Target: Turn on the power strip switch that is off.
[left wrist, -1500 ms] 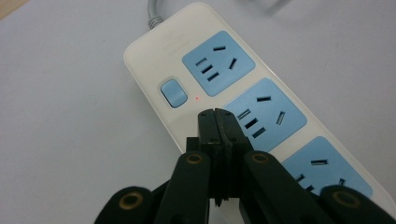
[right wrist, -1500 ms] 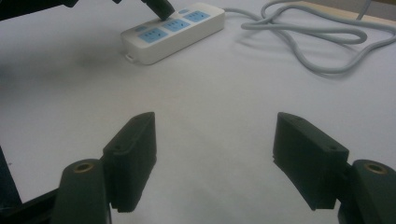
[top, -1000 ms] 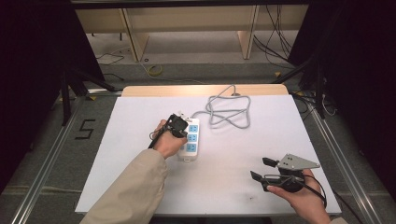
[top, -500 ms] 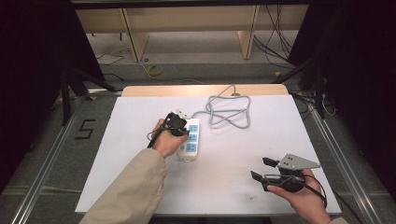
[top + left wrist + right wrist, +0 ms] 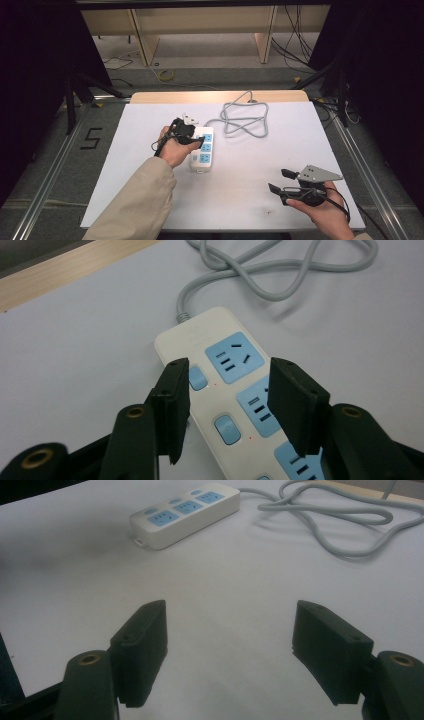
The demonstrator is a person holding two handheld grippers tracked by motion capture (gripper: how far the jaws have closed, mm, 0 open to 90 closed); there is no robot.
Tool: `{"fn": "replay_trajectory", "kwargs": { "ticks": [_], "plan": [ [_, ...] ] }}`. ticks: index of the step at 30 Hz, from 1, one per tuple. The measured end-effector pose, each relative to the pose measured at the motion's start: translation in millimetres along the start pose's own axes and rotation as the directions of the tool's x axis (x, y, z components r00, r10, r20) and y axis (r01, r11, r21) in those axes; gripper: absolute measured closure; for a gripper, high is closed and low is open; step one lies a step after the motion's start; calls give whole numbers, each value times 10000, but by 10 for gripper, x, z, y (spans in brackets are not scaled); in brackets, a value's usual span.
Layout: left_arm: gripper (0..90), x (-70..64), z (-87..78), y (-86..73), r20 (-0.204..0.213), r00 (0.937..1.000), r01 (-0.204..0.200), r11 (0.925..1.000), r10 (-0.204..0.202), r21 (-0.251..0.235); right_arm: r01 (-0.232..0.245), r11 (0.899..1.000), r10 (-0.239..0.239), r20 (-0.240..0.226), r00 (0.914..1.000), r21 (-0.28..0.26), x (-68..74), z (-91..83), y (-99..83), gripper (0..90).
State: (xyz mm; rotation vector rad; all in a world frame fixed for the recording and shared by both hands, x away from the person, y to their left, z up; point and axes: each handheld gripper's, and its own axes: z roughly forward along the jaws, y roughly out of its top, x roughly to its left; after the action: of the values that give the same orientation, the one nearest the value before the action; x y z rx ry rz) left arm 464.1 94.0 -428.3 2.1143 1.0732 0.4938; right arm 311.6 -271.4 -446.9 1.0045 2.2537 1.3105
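A white power strip (image 5: 202,150) with blue sockets and blue switches lies near the middle of the white table. Its grey cable (image 5: 244,120) curls toward the back edge. My left gripper (image 5: 192,136) hovers just over the strip's far half, open, and nothing is held. In the left gripper view the strip (image 5: 220,375) runs between and under the jaws of that gripper (image 5: 227,402), with a blue switch (image 5: 197,377) beside the left jaw. My right gripper (image 5: 280,182) rests open near the table's front right. The right gripper view looks between its jaws (image 5: 227,645) at the strip (image 5: 185,511) farther off.
The white table (image 5: 150,200) has a wooden strip (image 5: 165,96) along its back edge. Metal rails run along both sides. Behind the table stand wooden shelves (image 5: 200,30) with loose cables on the floor. A "5" mark (image 5: 91,138) sits on the floor at left.
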Motion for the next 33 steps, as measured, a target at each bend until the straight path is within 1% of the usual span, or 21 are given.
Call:
{"fn": "replay_trajectory", "kwargs": {
  "ticks": [1, 2, 4, 7, 9, 12, 15, 16, 18, 20, 23, 29, 33],
  "plan": [
    [479, -5, -16, -10, 169, 9998, -118, 9999, 118, -29, -4, 10000, 4, -5, 10000, -5, 0, 0, 1, 306],
    [465, -4, -27, -14, 213, 9995, -229, 9997, 229, -17, -6, 10000, 6, -3, 10000, -17, 1, 2, 1, 307],
    [447, -6, -56, -23, 215, 9989, -409, 9992, 410, -49, -3, 10000, 3, -8, 10000, -11, 0, 3, 0, 307],
    [415, -4, -95, -22, 174, 9985, -524, 9985, 526, -145, -2, 10000, 2, -14, 10000, -5, -1, 3, 0, 307],
    [402, -7, -119, -27, 273, 9986, -445, 9989, 448, -112, 7, 10000, -7, 0, 10000, 10, 1, -2, 2, 306],
    [366, -12, -156, -45, 128, 9984, -547, 9985, 547, -66, 1, 10000, -1, -20, 10000, -1, 2, -4, 0, 306],
    [334, -7, -194, -61, 149, 9987, -487, 9988, 487, 25, 22, 10000, -22, -17, 10000, 0, 0, -4, 2, 306],
    [325, -5, -203, -68, 157, 9985, -525, 9986, 525, 22, 22, 10000, -22, -26, 10000, -4, 1, -5, 2, 306],
    [314, -4, -213, -87, 344, 9984, -452, 9990, 454, -74, 25, 10000, -25, -27, 10000, -9, 3, -7, 3, 306],
    [292, -7, -218, -105, 477, 9984, -297, 9994, 304, -163, 29, 10000, -29, -31, 10000, -8, 3, -7, 4, 306],
    [279, -8, -239, -122, 423, 9983, -402, 9990, 409, -172, 10, 10000, -10, -44, 10000, -7, 8, -4, 6, 306],
    [261, -17, -310, -151, 442, 9983, -358, 9985, 377, -415, 11, 10000, -11, -47, 10000, -13, 9, -4, 7, 306],
    [250, -21, -380, -176, 416, 9980, -455, 9975, 478, -533, 21, 10000, -21, -45, 10000, -44, 13, -7, 10, 306]
  ]
}}
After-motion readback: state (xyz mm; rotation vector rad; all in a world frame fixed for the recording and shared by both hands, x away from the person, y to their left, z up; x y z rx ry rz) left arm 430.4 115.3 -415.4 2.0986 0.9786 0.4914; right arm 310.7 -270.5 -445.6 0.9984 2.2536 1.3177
